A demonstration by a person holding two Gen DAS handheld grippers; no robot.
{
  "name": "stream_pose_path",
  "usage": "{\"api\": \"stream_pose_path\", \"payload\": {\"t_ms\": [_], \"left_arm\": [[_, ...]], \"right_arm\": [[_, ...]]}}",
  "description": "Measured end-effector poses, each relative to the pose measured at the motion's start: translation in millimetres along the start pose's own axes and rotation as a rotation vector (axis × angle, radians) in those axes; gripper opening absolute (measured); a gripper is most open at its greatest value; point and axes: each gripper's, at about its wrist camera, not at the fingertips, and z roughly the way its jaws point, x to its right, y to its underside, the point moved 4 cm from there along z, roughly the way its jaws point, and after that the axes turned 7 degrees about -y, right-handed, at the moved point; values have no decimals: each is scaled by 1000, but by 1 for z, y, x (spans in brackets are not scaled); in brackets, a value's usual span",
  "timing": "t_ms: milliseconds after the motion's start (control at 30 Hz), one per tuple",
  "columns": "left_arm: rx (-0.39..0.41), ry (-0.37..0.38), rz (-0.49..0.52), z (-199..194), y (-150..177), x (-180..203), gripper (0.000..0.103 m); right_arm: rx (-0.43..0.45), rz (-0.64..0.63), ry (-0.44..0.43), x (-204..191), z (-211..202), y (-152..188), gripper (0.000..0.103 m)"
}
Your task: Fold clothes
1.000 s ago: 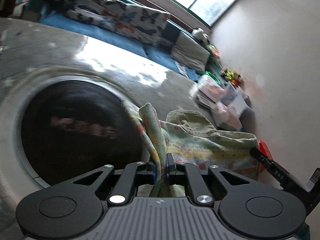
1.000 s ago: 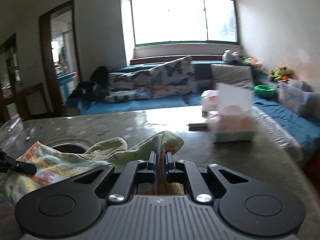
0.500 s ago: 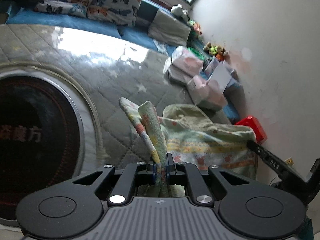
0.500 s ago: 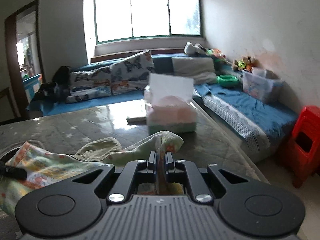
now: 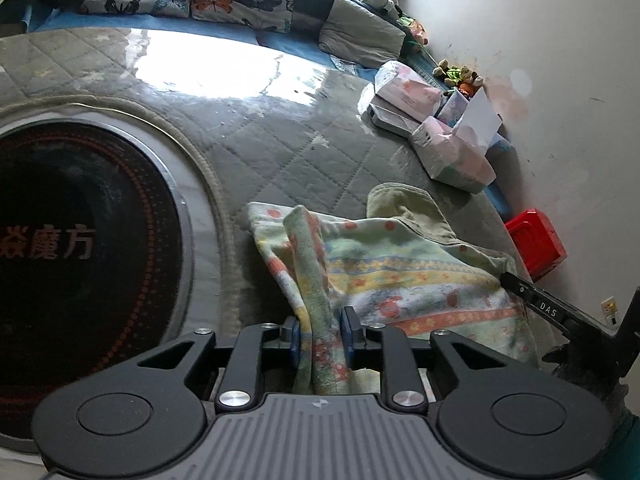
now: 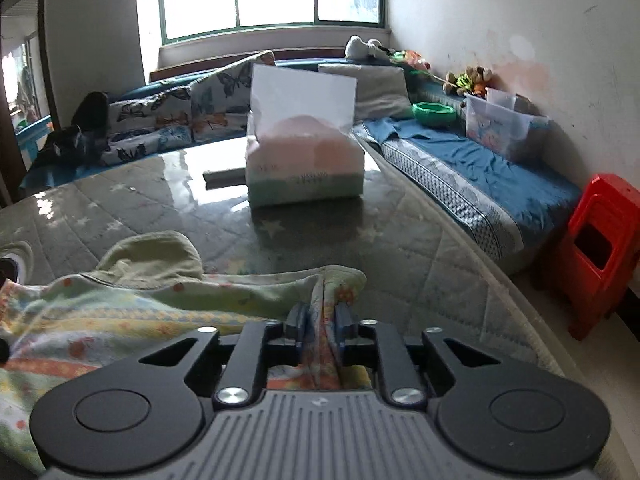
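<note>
- The left gripper (image 5: 320, 330) is closest in the left wrist view. A bunched fold of the soft cloth (image 5: 400, 272) sits between its blue pads. Its jaws have just been opening. There looks to be a little gap at the right pad now, so the grip seems let go, though the cloth hides part of it.
- The right gripper (image 6: 319, 326) is closest in the right wrist view. It has another fold of the same cloth (image 6: 120, 312) between its pads, and its jaws have just been opening too. The gap is narrow and the cloth stands loose in it.
- The cloth lies on the quilted grey bench (image 5: 280, 152), between the two grippers. It has stripes and little flowers, and a plain green part (image 5: 404, 208) sticks out at the far side.
- The cloth looks light, soft and floppy. It will sag and crease if picked up in the middle. A good place to hold it is at a corner or along an edge, one in each gripper, so it stays flat for the next fold.
- To the left of the cloth is a big dark round plate (image 5: 80, 248) set in the bench.
- Farther off on the bench is a pink and white tissue pack (image 6: 304, 160).
- Past the bench edge are a red stool (image 6: 600, 256) and a blue couch (image 6: 480, 168) with pillows, under the window.
</note>
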Motion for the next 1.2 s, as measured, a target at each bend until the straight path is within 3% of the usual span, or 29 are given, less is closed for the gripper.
{"api": "stream_pose_path", "payload": {"t_ms": [67,167,267,533,700,900,1200], "left_arm": [[9,-16,0,-3,-1,-3,31],[28,-37,-2,-8,-4,-8,31],[42,-37,4,-14,-3,-7,36],[62,-29,104,-29,16,14,41],[67,-25,128,-37,27,14,41],[62,-34,137,-38,37,9,43],[62,-67,178,-32,47,9,43]], "right_arm": [[1,-1,8,2,-2,0,25],[18,2,10,2,-13,-2,27],[27,-20,-36,-10,-26,-1,42],[11,-72,-200,-56,-51,14,47],[-16,-109,-252,-78,-61,33,52],[-35,-143,-239,-90,-62,56,53],[-17,-145,-209,-86,-73,60,52]]}}
